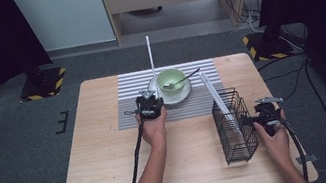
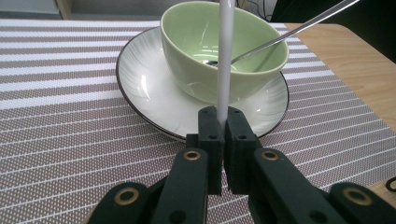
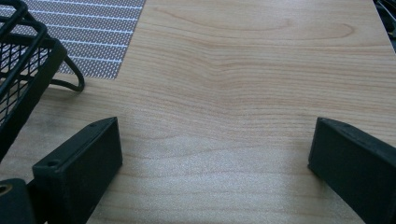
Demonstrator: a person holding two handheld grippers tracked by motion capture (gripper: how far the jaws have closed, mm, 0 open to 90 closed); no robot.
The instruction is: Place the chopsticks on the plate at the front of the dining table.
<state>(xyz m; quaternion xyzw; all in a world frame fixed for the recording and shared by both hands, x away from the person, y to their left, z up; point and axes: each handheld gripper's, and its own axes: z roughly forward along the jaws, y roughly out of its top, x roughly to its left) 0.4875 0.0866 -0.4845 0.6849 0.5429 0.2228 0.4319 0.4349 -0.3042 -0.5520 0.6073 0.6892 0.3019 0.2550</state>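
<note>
My left gripper (image 1: 147, 98) (image 2: 223, 117) is shut on the lower end of a white stick (image 1: 151, 63) (image 2: 225, 56), which stands upright in front of a green bowl (image 1: 171, 79) (image 2: 196, 51). The bowl sits on a white plate (image 1: 172, 97) (image 2: 140, 79) and has a metal spoon (image 1: 184, 78) (image 2: 299, 28) leaning in it. A black wire basket (image 1: 235, 127) (image 3: 23, 70) stands at the right with another white stick (image 1: 218, 97) slanting out of it. Just right of the basket, my right gripper (image 1: 263, 109) (image 3: 215, 154) is open over bare wood, with nothing between its jaws.
A striped placemat (image 1: 129, 112) (image 2: 56, 93) (image 3: 93, 28) lies under the plate at the table's far middle. The wooden table (image 1: 104, 173) has bare room on its left and near side. Dark stands and cables sit on the floor beyond the far corners.
</note>
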